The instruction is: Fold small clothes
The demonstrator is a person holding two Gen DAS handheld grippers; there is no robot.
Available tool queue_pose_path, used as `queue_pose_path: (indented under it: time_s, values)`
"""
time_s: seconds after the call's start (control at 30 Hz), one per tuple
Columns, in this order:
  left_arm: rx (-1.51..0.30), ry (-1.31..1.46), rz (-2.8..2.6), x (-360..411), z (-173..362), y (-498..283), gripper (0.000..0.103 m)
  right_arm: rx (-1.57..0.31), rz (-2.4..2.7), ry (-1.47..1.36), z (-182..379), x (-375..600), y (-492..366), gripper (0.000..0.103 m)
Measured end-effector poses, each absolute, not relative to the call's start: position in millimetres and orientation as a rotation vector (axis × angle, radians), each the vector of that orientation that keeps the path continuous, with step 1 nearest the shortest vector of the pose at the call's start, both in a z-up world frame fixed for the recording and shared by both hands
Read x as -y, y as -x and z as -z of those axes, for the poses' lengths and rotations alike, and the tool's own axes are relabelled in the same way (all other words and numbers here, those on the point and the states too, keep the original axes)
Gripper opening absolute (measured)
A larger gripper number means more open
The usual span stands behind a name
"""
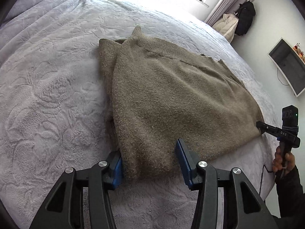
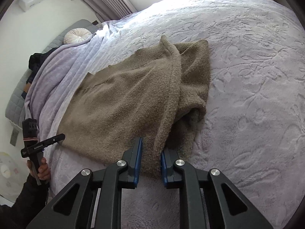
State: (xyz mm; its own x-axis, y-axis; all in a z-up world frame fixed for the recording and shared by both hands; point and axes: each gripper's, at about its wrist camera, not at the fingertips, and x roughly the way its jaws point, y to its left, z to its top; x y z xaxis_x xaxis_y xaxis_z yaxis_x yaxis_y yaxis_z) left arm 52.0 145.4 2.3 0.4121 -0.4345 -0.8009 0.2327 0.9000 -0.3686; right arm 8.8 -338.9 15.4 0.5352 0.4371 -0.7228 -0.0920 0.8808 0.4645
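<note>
At lower centre of each wrist view, the left gripper (image 1: 150, 164) gapes wide around the brown sweater (image 1: 171, 99) hem while the right gripper (image 2: 151, 160) pinches a narrow fold, so lifting now would likely drag it lopsided across the lilac bedspread (image 1: 47, 95).

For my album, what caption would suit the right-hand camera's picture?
Right gripper pinching the near edge of a brown sweater spread on a lilac bedspread.

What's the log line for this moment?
left hand-held gripper: open, astride sweater hem | right hand-held gripper: pinching sweater corner | bed
</note>
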Motion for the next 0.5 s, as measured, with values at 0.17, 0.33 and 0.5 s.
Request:
queue_pose_path:
  time_s: [0.17, 0.33, 0.5]
  values:
    - [-1.084, 0.208, 0.372, -148, -9, -56, 0.011, -0.962, -0.299, -0.425, -24, 342, -11, 0.006]
    - [-1.011, 0.177, 0.375, -151, -38, -37, 0.009, -0.864, -0.305, -0.411, -60, 345, 11, 0.006]
    - [-1.116, 0.176, 0.339, -159, -3, -46, 0.009, -0.959, -0.236, -0.333, -35, 340, 6, 0.005]
